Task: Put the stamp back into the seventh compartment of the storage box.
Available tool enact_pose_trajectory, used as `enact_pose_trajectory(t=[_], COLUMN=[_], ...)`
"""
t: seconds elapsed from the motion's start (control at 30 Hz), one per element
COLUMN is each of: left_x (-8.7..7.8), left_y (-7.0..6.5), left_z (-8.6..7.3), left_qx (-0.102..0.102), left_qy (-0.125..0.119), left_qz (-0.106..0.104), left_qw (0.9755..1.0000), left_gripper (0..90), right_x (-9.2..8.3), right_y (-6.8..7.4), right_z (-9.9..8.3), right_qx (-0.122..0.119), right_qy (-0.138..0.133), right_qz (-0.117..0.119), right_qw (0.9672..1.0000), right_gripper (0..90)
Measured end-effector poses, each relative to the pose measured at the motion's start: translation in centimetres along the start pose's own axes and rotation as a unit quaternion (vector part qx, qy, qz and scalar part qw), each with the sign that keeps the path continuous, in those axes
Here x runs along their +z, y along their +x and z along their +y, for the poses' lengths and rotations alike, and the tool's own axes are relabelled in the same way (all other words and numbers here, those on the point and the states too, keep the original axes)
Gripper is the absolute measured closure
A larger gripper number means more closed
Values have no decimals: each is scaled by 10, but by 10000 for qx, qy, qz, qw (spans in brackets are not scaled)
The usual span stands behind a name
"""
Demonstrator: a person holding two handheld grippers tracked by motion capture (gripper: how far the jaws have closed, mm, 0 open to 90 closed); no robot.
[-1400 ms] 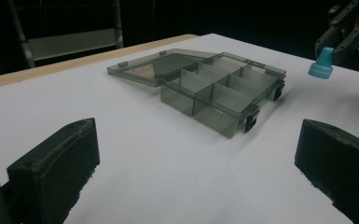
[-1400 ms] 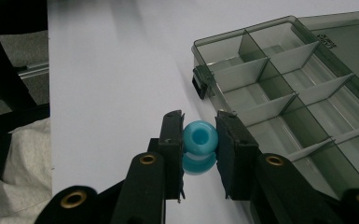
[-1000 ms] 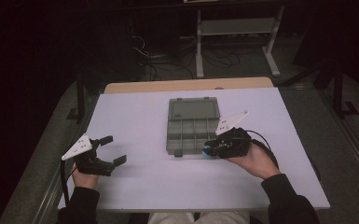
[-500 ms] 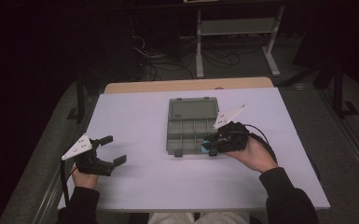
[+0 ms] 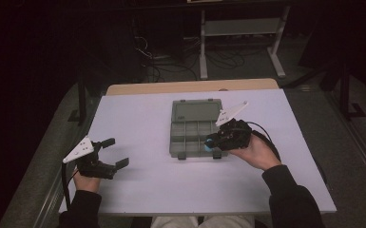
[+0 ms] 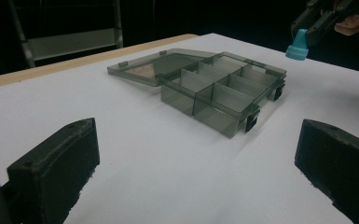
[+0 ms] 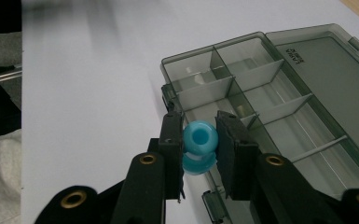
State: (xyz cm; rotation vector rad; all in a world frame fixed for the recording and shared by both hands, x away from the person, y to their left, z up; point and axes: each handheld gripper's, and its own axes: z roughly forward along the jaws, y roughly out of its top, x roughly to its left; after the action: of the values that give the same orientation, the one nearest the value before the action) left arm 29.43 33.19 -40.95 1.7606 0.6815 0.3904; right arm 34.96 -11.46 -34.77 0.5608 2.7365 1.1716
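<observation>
A smoky clear compartment box [image 5: 196, 128] lies open on the white table [image 5: 142, 123], its lid folded back toward the far side. My right gripper [image 5: 213, 142] is shut on a small blue plastic piece [image 7: 198, 145], held just above the box's near right corner. That blue piece [image 6: 297, 45] also hangs in the left gripper view, above the box [image 6: 219, 88]. Several compartments [image 7: 265, 116] look empty. My left gripper [image 5: 114, 153] rests open near the table's left front, with nothing between its jaws.
A tan table edge [image 5: 190, 86] runs behind the white top. Beyond it stand a metal shelf frame [image 5: 240, 38] and cables on a dark floor. Bare white tabletop lies between the left gripper and the box.
My right gripper has moved left and slightly forward with the blue piece, now over the box's near right corner. The left gripper has stayed put.
</observation>
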Motion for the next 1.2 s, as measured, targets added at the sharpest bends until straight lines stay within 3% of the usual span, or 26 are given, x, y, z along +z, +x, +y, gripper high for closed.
enact_pose_trajectory(t=[1.2], left_x=[0], left_y=[0], left_z=[0], left_qx=[-2], left_qy=[0], left_qz=[-7], left_qw=[10000], left_gripper=[0], right_x=[16], right_y=[-28], right_z=[10], right_qx=[134], right_qy=[97], right_qz=[-115], right_qw=[9998], right_gripper=[715])
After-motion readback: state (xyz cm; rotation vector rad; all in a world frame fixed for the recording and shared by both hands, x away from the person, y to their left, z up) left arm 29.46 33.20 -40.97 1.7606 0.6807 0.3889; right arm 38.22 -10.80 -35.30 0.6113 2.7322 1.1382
